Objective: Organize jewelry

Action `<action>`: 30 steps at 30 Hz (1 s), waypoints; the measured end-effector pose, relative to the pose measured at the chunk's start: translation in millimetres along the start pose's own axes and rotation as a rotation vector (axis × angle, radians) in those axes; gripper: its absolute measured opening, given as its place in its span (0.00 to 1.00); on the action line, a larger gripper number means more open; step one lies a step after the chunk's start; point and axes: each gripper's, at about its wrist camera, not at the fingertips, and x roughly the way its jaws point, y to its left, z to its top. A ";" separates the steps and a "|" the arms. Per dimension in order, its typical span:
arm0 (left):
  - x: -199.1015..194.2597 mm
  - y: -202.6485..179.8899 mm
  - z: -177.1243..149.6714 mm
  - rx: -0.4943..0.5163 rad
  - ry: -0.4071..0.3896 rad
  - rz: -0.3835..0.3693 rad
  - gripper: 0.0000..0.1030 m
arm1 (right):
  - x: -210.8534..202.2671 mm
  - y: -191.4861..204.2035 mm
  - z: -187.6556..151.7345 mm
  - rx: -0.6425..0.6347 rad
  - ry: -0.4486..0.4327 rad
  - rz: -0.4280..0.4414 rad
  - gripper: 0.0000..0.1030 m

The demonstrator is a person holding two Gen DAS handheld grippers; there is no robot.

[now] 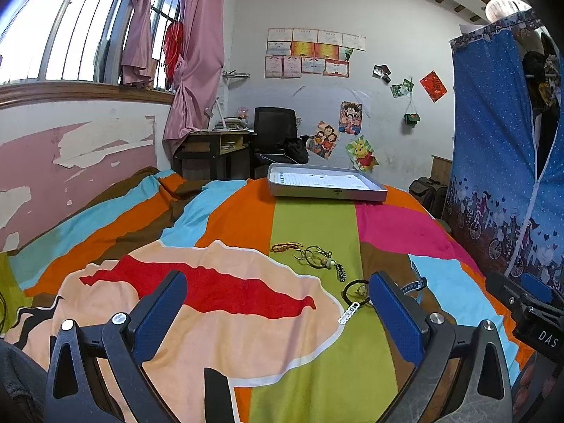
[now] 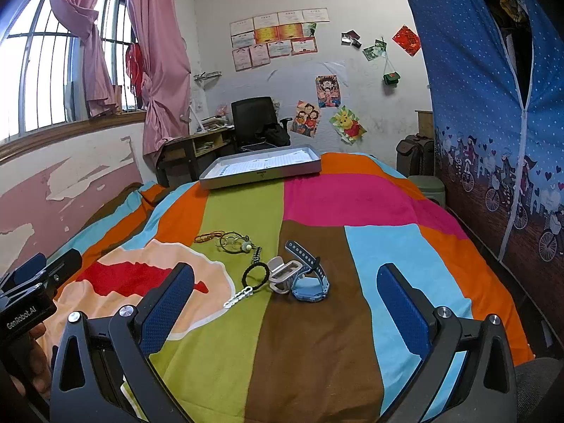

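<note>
Loose jewelry lies on the striped bedspread: an orange cord bracelet [image 1: 286,246] [image 2: 210,236], thin rings on a green cord with a bead [image 1: 314,257] [image 2: 234,242], a black hair tie [image 1: 356,291] [image 2: 255,275], a white clip [image 1: 349,313] [image 2: 239,296], a blue watch [image 2: 307,276] and a pale watch [image 2: 282,275]. A grey shallow tray [image 1: 328,194] [image 2: 261,176] sits at the far end. My left gripper [image 1: 278,303] is open and empty, short of the pile. My right gripper [image 2: 285,296] is open and empty, just short of the watches.
The bed meets a peeling pink wall [image 1: 53,162] on the left. A blue fabric wardrobe [image 2: 493,105] stands at the right edge. A desk [image 1: 211,151] and black chair [image 1: 275,130] stand beyond the bed. The right gripper's body [image 1: 528,310] shows at right.
</note>
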 end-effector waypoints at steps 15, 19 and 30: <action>2.3 3.3 -0.5 -0.006 0.002 0.014 1.00 | -0.7 2.4 0.4 0.008 -0.002 -0.001 0.99; 2.0 4.4 -0.5 -0.009 0.002 0.016 1.00 | -0.6 2.1 -0.1 0.006 -0.003 0.000 0.99; 1.5 5.9 0.3 -0.009 0.004 0.019 1.00 | -0.9 3.1 -0.4 0.007 -0.003 0.000 0.99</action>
